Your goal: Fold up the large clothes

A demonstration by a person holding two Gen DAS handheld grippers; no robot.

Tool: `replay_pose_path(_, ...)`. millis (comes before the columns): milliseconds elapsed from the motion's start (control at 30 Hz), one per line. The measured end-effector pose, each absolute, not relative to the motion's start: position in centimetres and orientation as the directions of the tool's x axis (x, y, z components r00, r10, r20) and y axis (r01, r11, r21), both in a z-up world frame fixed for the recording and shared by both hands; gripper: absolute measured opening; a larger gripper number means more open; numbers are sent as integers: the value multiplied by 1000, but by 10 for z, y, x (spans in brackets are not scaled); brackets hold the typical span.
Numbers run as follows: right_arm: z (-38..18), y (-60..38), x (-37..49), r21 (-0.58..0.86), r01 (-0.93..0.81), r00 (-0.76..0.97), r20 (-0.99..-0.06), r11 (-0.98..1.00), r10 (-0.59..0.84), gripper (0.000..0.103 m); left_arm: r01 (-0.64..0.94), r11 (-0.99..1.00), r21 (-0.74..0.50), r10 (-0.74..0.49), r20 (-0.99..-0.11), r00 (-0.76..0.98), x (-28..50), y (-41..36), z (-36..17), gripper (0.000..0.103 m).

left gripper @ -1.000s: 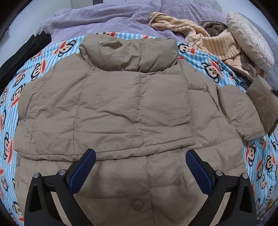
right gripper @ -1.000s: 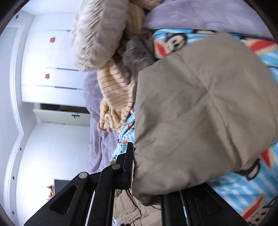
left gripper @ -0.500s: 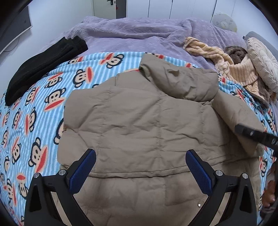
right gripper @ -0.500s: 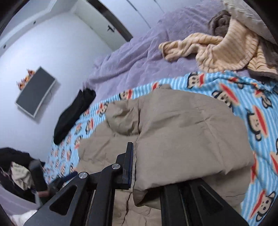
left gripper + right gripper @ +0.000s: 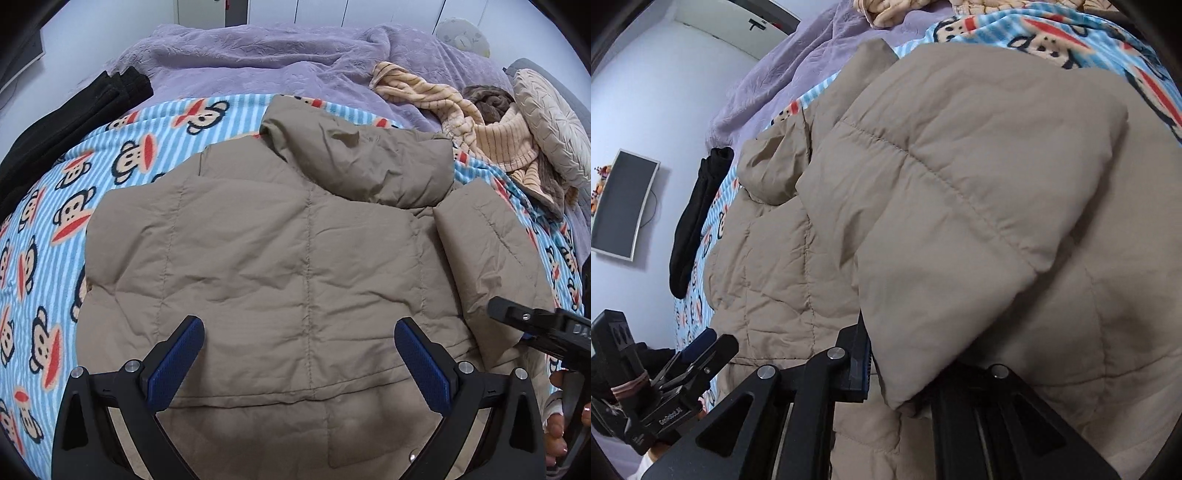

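Sleeve (image 5: 960,221) of tan puffer jacket (image 5: 277,258), folded in over jacket's right side on monkey-print blanket (image 5: 55,221); cuff end between right gripper (image 5: 901,384) jaws, which have just been easing apart, fabric not yet dropped clear. Left gripper (image 5: 299,354) hovers over hem at centre, jaws wide apart, empty. Sleeve runs lengthwise from hood (image 5: 362,162) toward hem. Right hand nearer.

White lettering "GenRobot.AI" reads on the black body of the left claw (image 5: 701,354), while the right claw's (image 5: 532,328) body shows only "DA".
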State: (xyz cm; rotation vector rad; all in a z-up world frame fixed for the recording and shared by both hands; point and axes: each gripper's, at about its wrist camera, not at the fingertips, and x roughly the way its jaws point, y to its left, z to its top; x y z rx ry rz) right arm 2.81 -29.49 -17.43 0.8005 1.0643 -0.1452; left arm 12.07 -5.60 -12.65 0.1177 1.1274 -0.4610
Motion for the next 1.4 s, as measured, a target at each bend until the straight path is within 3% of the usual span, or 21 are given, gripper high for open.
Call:
replay_pose_path(33,-166,-296,23,525,474,518,-815,707,258,25,421,896,-140,-302,-888,347,124,-57,-125,103)
replay_pose_path(100,-151,-305,10,558,485,567,-787,673,244,64,428,893,-143,-311,-882,354,131,-56,-123,103)
replay_pose_path(133,-144,-312,3,578,495,599,-768,648,228,67,425,893,-148,-315,-880,355,135,-54,-123,103)
replay_pose_path(267,-135,-344,-14,630,555,673,-724,544,153,67,406,890,-208,-355,-874,332,150,-43,-122,103)
replay_pose_path(300,-136,-350,-14,633,566,674,-724,528,147,62,402,887,-227,-369,-871,323,152,-40,-123,103)
replay_pose_path(333,-137,-354,-12,638,574,676,-723,514,143,53,398,884,-246,-384,-868,315,154,-36,-123,103)
replay_pose_path(367,-138,-356,-9,643,571,680,-719,510,145,27,393,880,-267,-398,-864,307,154,-33,-124,103)
replay_pose_path(400,-137,-356,-4,637,567,679,-720,522,143,17,387,875,-292,-418,-859,295,155,-29,-125,103)
replay_pose_path(600,-112,-284,57,482,397,642,-754,781,139,14,314,823,-474,-550,-804,228,164,0,-129,103)
replay_pose_path(700,-108,-240,77,369,286,602,-787,884,134,14,281,814,-509,-569,-797,202,170,11,-133,103)
replay_pose_path(967,-143,-152,93,76,70,451,-892,995,37,14,218,758,-614,-647,-750,140,174,27,-148,103)
replay_pose_path(1067,-145,-142,91,-19,37,431,-902,999,-33,15,211,736,-643,-673,-729,129,175,27,-148,103)
replay_pose_path(1133,-141,-132,87,-109,-8,432,-897,994,-95,21,229,744,-628,-662,-739,126,173,22,-146,103)
replay_pose_path(1200,-136,-122,81,-149,-50,446,-888,988,-111,54,255,743,-619,-659,-743,118,171,16,-144,103)
replay_pose_path(1267,-125,-120,72,-130,-49,487,-869,990,-90,68,288,742,-605,-654,-749,110,167,9,-141,103)
replay_pose_path(1400,-108,-153,51,63,63,529,-848,996,20,68,312,735,-601,-654,-750,97,162,-1,-142,103)
